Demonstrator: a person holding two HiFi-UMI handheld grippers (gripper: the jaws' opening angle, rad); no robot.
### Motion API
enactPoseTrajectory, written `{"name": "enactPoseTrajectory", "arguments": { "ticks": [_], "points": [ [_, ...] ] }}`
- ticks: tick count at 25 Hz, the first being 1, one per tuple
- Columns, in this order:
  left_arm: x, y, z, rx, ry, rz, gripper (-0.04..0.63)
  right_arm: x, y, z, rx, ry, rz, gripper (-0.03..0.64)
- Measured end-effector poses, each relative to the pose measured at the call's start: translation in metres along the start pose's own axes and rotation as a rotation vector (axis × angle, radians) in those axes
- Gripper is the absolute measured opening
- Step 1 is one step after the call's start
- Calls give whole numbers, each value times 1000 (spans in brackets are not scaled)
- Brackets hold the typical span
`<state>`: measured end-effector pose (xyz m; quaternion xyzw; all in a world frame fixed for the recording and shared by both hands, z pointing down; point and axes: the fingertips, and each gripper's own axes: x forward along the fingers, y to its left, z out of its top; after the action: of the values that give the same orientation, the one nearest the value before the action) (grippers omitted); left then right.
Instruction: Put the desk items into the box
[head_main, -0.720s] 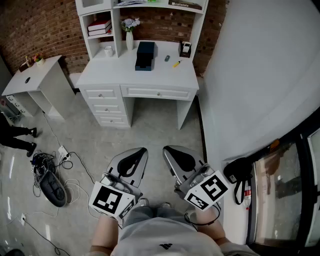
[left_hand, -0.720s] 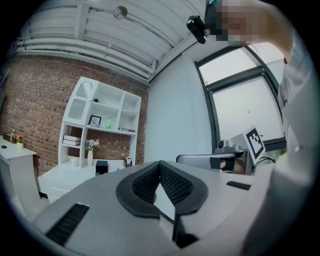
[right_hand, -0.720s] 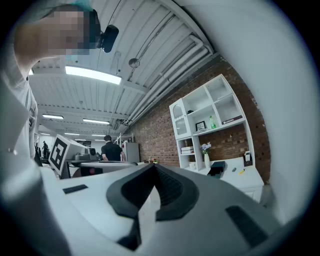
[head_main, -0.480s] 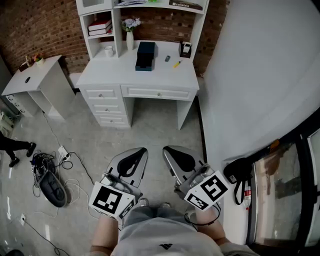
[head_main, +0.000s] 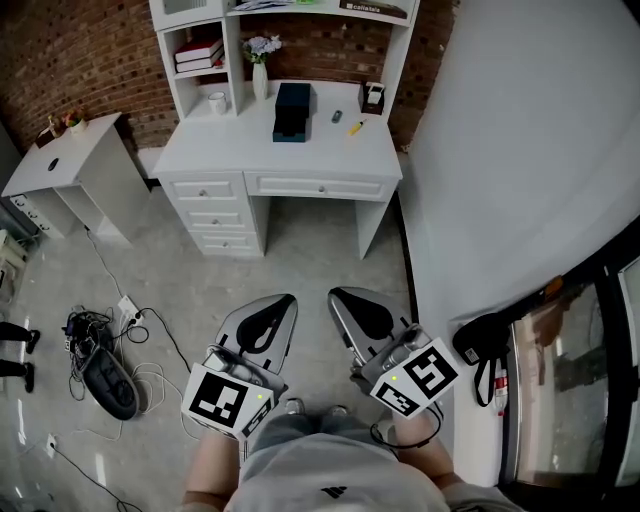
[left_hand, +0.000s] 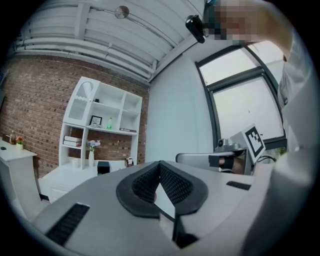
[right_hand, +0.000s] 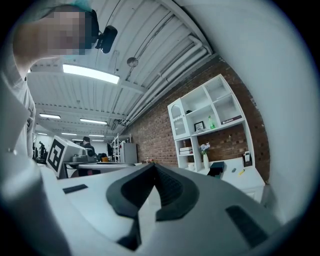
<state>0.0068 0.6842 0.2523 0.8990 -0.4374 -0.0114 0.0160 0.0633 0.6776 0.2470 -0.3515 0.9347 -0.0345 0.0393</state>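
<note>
Essentially unchanged: grey left gripper (head_main: 281, 301) and right gripper (head_main: 339, 297), lower centre, stay closed and empty; dark blue box (head_main: 291, 111) on white desk (head_main: 200, 150), top, remains far, so packing is unstarted.

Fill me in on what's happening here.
A person stands back from the white desk, holding the left gripper and the right gripper level in front of them. Both are shut and empty. The dark box sits on the desk, with a yellow item, a small grey item, a mug and a vase nearby. Neither gripper is near any of them.
</note>
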Motion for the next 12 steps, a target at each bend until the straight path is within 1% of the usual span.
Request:
{"name": "enactPoseTrajectory", "arguments": {
  "ticks": [5, 9, 12],
  "points": [
    [-5, 30, -2, 2, -16, 5, 11, 20, 2, -6, -14, 5, -34, 9],
    [2, 46, -4, 3, -25, -25, 11, 34, -4, -9, -17, 12, -71, 9],
    [18, 53, -8, -2, -20, -54, 11, 43, -16, -11, -9, 17, -87, 9]
  ]
}}
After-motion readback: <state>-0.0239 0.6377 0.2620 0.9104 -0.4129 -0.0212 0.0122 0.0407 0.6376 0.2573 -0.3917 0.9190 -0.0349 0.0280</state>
